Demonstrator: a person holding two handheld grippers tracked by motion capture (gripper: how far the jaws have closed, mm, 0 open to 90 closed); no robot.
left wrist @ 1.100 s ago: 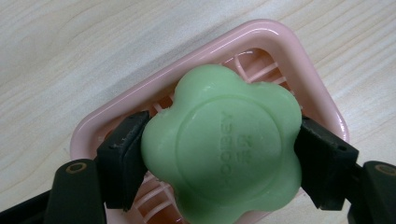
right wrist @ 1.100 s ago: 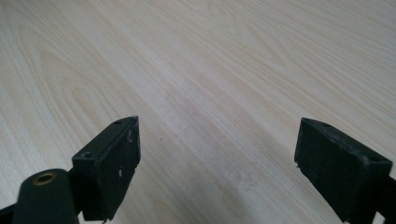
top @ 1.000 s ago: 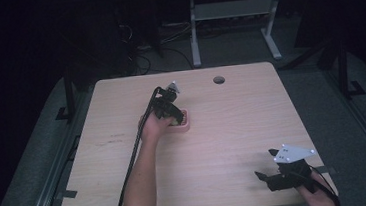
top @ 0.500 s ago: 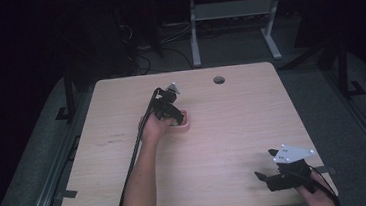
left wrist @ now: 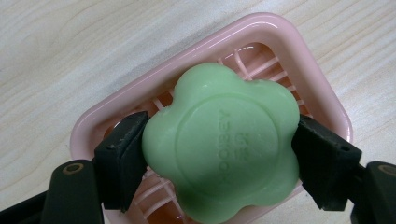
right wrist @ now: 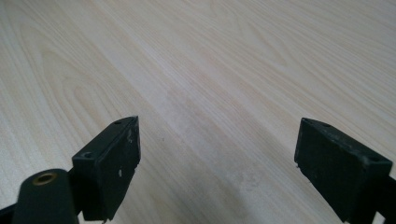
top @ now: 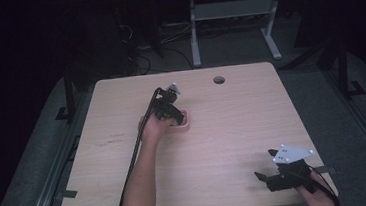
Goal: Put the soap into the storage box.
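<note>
A green flower-shaped soap [left wrist: 223,144] is held between the two black pads of my left gripper [left wrist: 219,156], which is shut on it. The soap hangs just over a pink slatted soap dish [left wrist: 275,32]; whether it touches the slats I cannot tell. In the high view the left gripper [top: 170,110] is over the pink soap dish [top: 186,118] near the middle of the wooden table [top: 233,123]. My right gripper [right wrist: 217,158] stands open over bare wood, nothing between its jaws. It sits at the table's near right corner [top: 267,168].
A round cable hole [top: 218,80] lies in the table's far side. The left gripper's cable runs along the forearm toward the near edge. Beyond the table stand a white desk frame [top: 233,13] and loose cables on a dark floor.
</note>
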